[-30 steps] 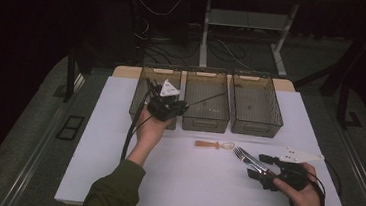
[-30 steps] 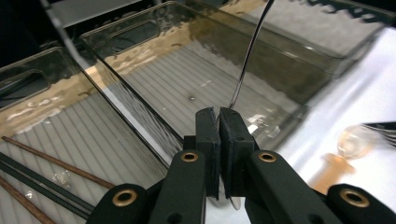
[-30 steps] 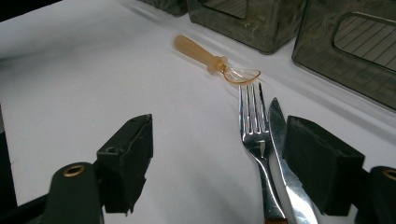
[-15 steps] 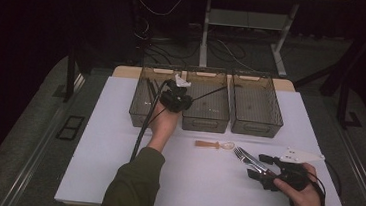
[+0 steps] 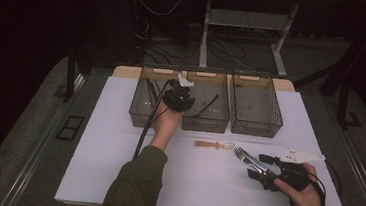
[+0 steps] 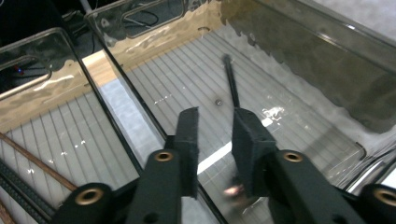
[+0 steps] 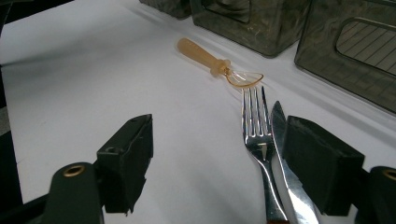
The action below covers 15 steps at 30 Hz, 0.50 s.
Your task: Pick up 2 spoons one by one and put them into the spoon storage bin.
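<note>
— Jaws of the left gripper point(image 6: 212, 135): how did they stand?
— Slightly parted over the middle bin point(image 5: 205, 116), a thin black utensil point(image 6: 230, 84) lying on the ribbed floor just past the tips — nothing pinched.
— And the right gripper point(image 7: 219, 163)?
— Spread wide, low over the white worktop point(image 5: 117, 147); a fork point(image 7: 257, 135) and a knife point(image 7: 282, 154) lay side by side against its right jaw, an amber spoon point(image 7: 219, 65) beyond them.
</note>
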Each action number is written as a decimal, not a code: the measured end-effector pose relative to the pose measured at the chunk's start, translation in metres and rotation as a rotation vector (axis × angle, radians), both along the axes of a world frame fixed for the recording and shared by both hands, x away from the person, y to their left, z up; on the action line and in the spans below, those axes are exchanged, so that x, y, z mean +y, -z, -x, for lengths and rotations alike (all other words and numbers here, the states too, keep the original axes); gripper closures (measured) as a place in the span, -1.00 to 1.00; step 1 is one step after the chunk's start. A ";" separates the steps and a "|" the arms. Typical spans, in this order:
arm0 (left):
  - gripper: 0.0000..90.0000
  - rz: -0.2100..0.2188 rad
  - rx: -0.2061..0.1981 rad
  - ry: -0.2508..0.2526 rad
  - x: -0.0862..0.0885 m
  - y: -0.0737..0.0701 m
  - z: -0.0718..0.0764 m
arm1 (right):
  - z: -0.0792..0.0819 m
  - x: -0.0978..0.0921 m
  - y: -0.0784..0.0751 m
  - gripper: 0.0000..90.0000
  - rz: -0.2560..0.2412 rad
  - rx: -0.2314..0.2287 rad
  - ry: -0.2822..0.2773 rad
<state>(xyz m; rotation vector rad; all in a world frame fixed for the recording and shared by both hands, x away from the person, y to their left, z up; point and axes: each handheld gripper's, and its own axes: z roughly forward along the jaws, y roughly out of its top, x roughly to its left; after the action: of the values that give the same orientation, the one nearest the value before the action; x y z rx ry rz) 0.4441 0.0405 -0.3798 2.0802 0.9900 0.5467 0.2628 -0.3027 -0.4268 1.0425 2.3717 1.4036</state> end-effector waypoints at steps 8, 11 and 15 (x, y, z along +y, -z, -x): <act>0.05 0.085 0.004 0.110 0.009 -0.012 0.015 | -0.002 -0.001 -0.001 -0.44 -0.004 0.020 0.014; -0.07 0.081 -0.009 0.157 0.013 -0.016 0.026 | -0.002 0.002 -0.002 -0.44 0.004 0.021 0.016; -0.27 0.099 -0.010 0.194 0.023 -0.019 0.044 | -0.005 0.006 -0.001 -0.43 0.018 0.044 0.015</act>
<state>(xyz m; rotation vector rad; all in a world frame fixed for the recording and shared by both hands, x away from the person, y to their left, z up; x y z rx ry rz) 0.3997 0.0635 -0.3612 2.0554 0.7824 0.3997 0.2675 -0.2970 -0.4254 1.0948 2.3972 1.3657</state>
